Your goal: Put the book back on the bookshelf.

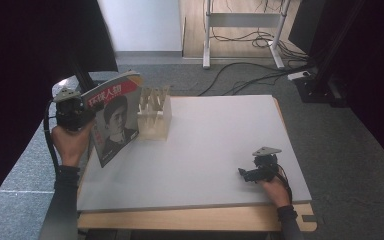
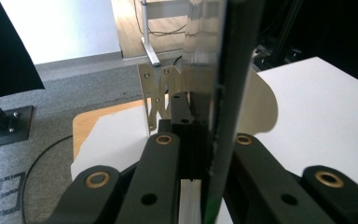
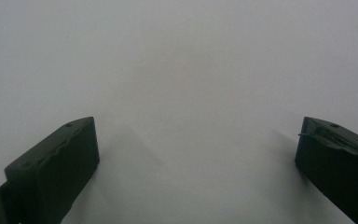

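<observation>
Nearest, at the front right of the worktop (image 1: 205, 165): right claw (image 1: 243, 173) resting low on the pale surface, held by a hand close to the front edge, jaws spread wide apart with nothing between them. Seen along its own jaws in the right gripper view: right claw (image 3: 196, 158) over bare grey worktop (image 3: 182, 70), both black jaws far out at the picture's sides.

Broad open stretch of worktop between the two hands, bare from the front edge across to the right edge.

Farther back, at the left edge: left claw (image 1: 87, 112) raised above the worktop, clamped on the left margin of a magazine (image 1: 114, 117) with a red title band and a portrait on its cover. Magazine held upright and tilted, lower corner down near the worktop's left edge, possibly touching it, though hard to tell from above. Right edge of the magazine just beside a pale wooden rack (image 1: 155, 117) with upright slats, standing near the back-left corner.

In the left gripper view: left claw (image 2: 200, 158) closed on the magazine (image 2: 226, 84), seen edge-on as a thin dark blade rising between the jaws, a detail hidden from the high view. Behind it, a slatted end of the rack (image 2: 156, 93) and the wooden rim of the worktop (image 2: 84, 123) showing past its pale sheet.

Beyond the worktop: grey carpet, cables and a white desk frame (image 1: 242, 30).
</observation>
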Motion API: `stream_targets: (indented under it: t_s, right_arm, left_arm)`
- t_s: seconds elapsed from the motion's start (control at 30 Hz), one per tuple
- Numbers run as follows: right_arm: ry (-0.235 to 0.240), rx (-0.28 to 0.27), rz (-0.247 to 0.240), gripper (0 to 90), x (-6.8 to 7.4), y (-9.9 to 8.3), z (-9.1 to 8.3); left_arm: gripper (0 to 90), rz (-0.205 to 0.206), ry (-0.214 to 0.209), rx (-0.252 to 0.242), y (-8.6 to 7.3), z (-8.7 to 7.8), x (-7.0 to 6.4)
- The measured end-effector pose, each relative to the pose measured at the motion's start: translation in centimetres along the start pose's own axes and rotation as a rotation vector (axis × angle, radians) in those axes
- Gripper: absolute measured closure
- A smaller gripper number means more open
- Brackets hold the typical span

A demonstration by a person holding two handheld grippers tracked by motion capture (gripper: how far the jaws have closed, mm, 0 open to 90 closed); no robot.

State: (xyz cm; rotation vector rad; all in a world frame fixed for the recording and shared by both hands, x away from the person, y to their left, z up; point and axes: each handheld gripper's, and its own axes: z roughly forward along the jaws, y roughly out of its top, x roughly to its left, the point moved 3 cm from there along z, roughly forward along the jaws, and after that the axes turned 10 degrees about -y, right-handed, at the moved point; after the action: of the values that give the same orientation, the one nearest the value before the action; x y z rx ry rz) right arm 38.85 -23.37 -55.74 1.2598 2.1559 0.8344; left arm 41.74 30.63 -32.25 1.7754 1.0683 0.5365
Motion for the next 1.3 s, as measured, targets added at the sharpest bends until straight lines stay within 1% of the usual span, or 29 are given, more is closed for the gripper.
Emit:
stream_targets:
  t_s: [0.17,0.33,0.47,0.57,0.6,0.67,0.7,0.73,0.77,0.8,0.87,0.9,0.93,0.97,1.0,1.03,1.07,1.1,1.17,1.23,1.3]
  right_arm:
    - [0.001,0.001,-0.001,0.0,0.0,0.0,0.0]
    - [0.002,0.002,0.001,0.0,0.0,0.0,0.0]
    - [0.002,0.001,0.000,0.0,0.0,0.0,0.0]
    - [0.002,0.000,-0.001,0.0,0.0,0.0,0.0]
    - [0.003,0.000,0.000,0.0,0.0,0.0,0.0]
    - [0.003,0.000,0.000,0.0,0.0,0.0,0.0]
    - [0.003,0.000,0.000,0.0,0.0,0.0,0.0]
    - [0.003,0.000,0.000,0.0,0.0,0.0,0.0]
    - [0.003,0.000,0.000,0.0,0.0,0.0,0.0]
    - [0.001,-0.001,0.000,0.0,0.0,0.0,0.0]
    - [0.001,0.000,0.001,0.0,0.0,0.0,0.0]
    - [0.001,0.000,0.001,0.0,0.0,0.0,0.0]
    - [0.001,0.000,0.001,0.0,0.0,0.0,0.0]
    - [0.001,0.000,0.002,0.0,0.0,0.0,0.0]
    - [0.001,0.000,0.002,0.0,0.0,0.0,0.0]
    - [0.001,0.000,0.001,0.0,0.0,0.0,0.0]
    - [0.001,0.000,0.002,0.0,0.0,0.0,0.0]
    - [0.001,0.000,0.002,0.0,0.0,0.0,0.0]
    - [0.001,0.000,0.002,0.0,0.0,0.0,0.0]
    - [0.002,0.000,0.001,0.0,0.0,0.0,0.0]
    - [0.002,-0.001,0.001,0.0,0.0,0.0,0.0]
  left_arm:
    - [86.9,-0.020,0.012,-0.026,0.2,1.6,0.6]
    - [86.9,-0.030,0.023,-0.055,0.3,3.2,1.1]
    - [86.8,-0.020,0.033,-0.073,0.2,4.7,1.5]
    - [86.7,-0.011,0.026,-0.055,0.1,5.4,1.5]
    - [86.6,-0.014,0.009,-0.039,0.2,5.4,1.5]
    - [86.5,-0.008,0.004,0.010,0.4,5.1,1.5]
    - [86.3,-0.021,-0.024,0.050,0.6,5.0,1.5]
    - [85.8,-0.021,-0.029,0.092,0.7,4.9,1.5]
    - [85.7,-0.011,-0.025,0.142,0.9,4.8,1.4]
    - [85.5,-0.015,-0.035,0.167,1.0,4.7,1.4]
    - [85.5,-0.016,-0.036,0.211,1.1,4.5,1.2]
    - [85.3,-0.033,-0.053,0.234,1.2,4.5,1.3]
    - [85.1,-0.037,-0.052,0.253,1.2,4.4,1.3]
    - [85.7,-0.033,-0.036,0.261,1.3,4.3,1.3]
    - [86.1,-0.036,-0.037,0.255,1.3,4.3,1.4]
    - [86.6,-0.034,-0.032,0.232,1.3,4.2,1.4]
    - [86.8,-0.033,-0.028,0.199,1.4,4.2,1.4]
    - [87.0,-0.041,-0.030,0.185,1.4,4.2,1.4]
    - [87.1,-0.046,-0.012,0.153,1.4,4.5,1.7]
    - [87.1,-0.062,-0.003,0.112,1.3,4.9,1.9]
    - [87.0,-0.068,-0.002,0.088,1.2,5.4,2.0]
